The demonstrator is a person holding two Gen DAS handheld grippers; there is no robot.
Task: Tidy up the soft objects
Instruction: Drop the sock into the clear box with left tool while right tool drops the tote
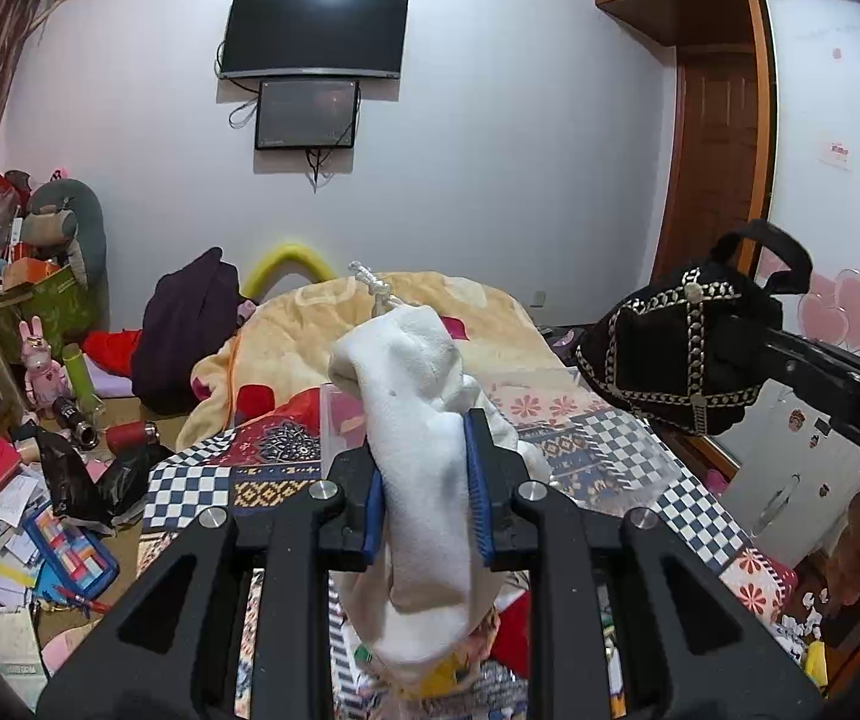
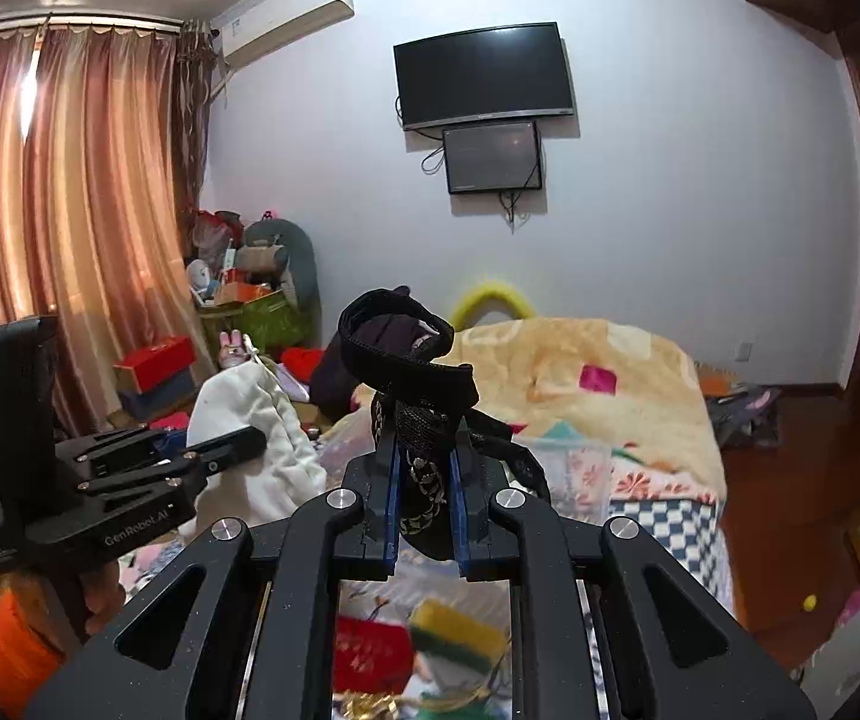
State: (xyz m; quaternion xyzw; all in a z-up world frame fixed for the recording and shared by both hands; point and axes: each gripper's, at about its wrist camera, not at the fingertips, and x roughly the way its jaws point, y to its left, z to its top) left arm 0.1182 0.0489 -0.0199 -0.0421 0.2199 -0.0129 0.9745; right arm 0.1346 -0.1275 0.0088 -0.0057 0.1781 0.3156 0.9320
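My left gripper (image 1: 426,468) is shut on a white fleece drawstring pouch (image 1: 417,420) and holds it up over the bed; the pouch also shows at the left of the right wrist view (image 2: 261,432). My right gripper (image 2: 423,468) is shut on a black soft bag with chain trim (image 2: 411,396), held in the air; its strap loops above the fingers. The same bag shows at the right of the left wrist view (image 1: 682,354). A clear plastic box (image 1: 339,414) stands on the bed behind the white pouch.
The bed has a checkered patchwork cover (image 1: 610,438) and a yellow blanket (image 2: 580,384). Red, yellow and green soft items (image 2: 430,642) lie below the grippers. Clutter covers the floor at left (image 1: 39,510). A dark garment pile (image 1: 189,330) and wardrobe (image 1: 820,180) stand nearby.
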